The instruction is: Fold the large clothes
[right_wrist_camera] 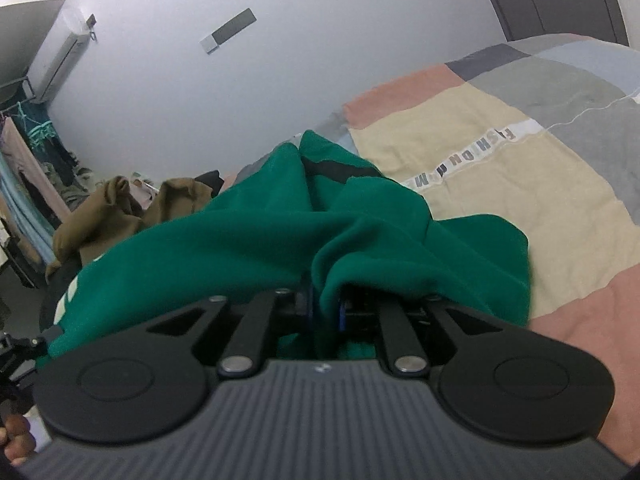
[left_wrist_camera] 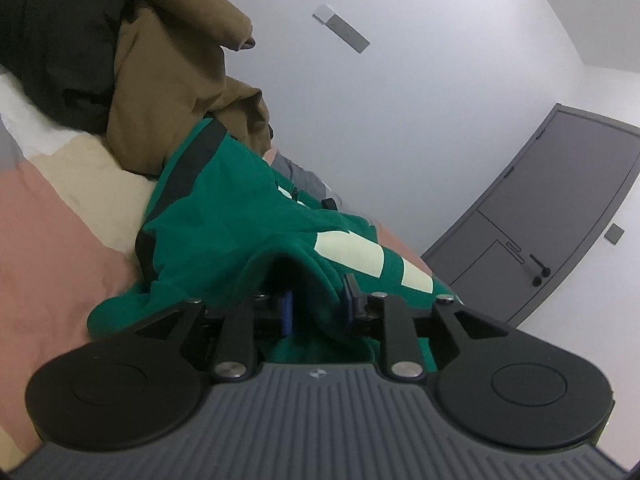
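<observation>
A green garment with black stripes and pale yellow blocks lies bunched on the patchwork bed cover. My left gripper has its blue pads somewhat apart with a thick fold of the green cloth between and over them. In the right wrist view the green garment drapes over my right gripper, whose jaws are nearly closed on a pinch of the cloth. Most of the fingers are hidden under the fabric.
A brown garment and a black one are piled on the bed behind the green one; the brown one also shows in the right wrist view. A grey door and white wall lie beyond. Hanging clothes stand at far left.
</observation>
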